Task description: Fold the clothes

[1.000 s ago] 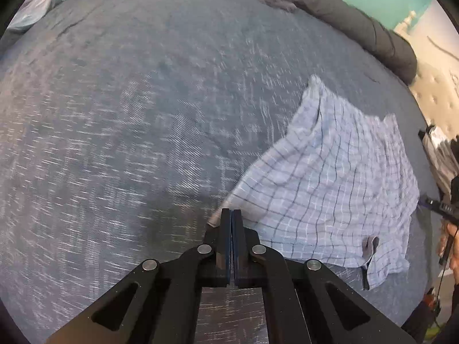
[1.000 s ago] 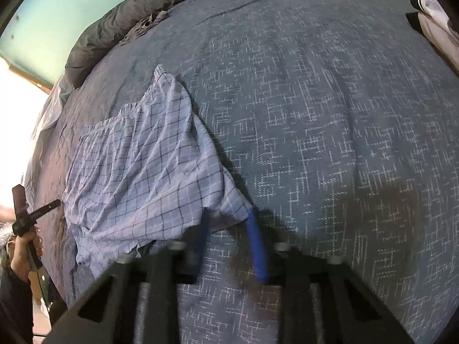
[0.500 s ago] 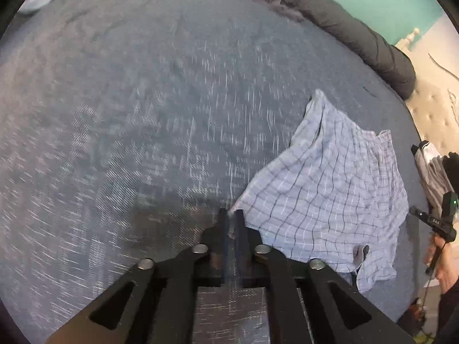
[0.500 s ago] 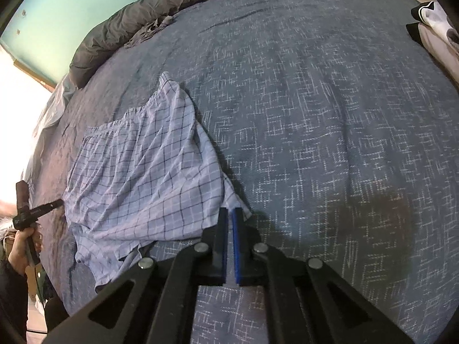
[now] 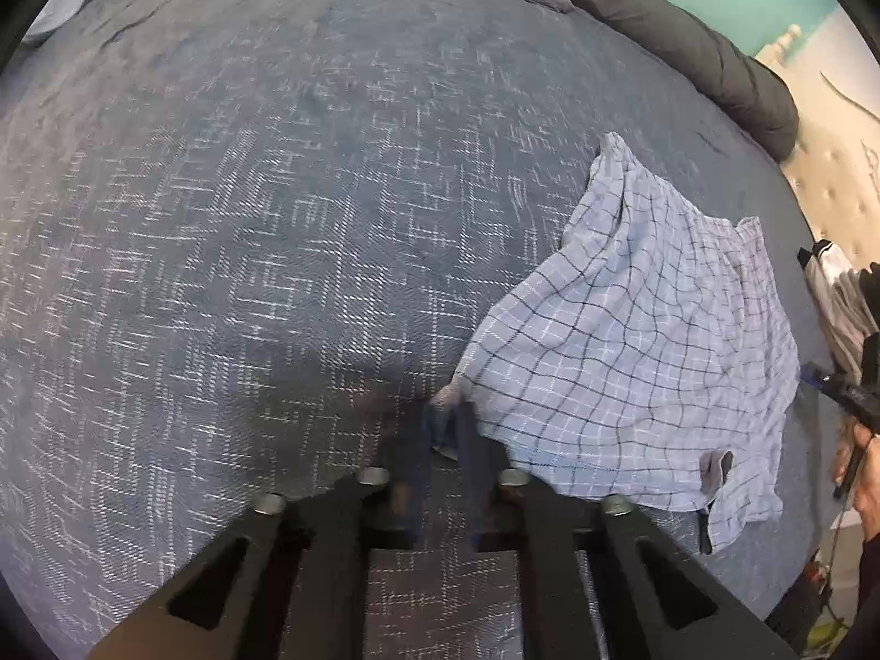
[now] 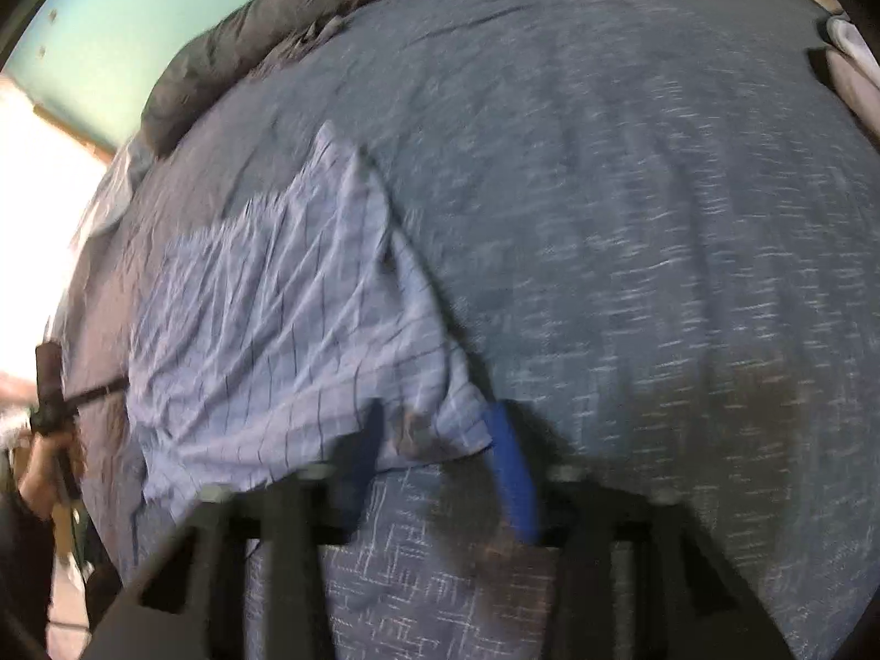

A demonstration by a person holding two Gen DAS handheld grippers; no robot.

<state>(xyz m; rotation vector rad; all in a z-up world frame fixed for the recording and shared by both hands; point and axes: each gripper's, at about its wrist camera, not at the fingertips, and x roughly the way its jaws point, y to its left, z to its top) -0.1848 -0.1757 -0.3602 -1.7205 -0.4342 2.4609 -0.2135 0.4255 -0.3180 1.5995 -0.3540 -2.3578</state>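
Here, checked shorts [image 5: 649, 346] spread on a dark blue bedspread [image 5: 275, 231], lying in the right half of the left wrist frame and in the left half of the right wrist frame [image 6: 275, 324]. Waistband toward the upper part of both frames, legs toward the bottom; creased, one hem corner turned over at the lower right of the left wrist frame.

Left gripper [image 5: 446, 429] at bottom centre, jaws a little apart, blurred, with the near corner of the shorts between or just at the tips; whether touching, cannot tell. Right gripper [image 6: 440, 440] at bottom centre of its own frame, jaws wide apart, the blue finger [image 6: 511, 473] to the right of a cloth corner and the dark one to its left, so straddling that corner without clamping. Much motion blur in that view.

Grey duvet [image 5: 687, 38] bunched along the top edge of the bed, teal wall [image 6: 137, 5] behind. A hand [image 5: 858, 473] with a dark handle at the right edge of the left wrist frame; likewise at the left edge of the right wrist frame.
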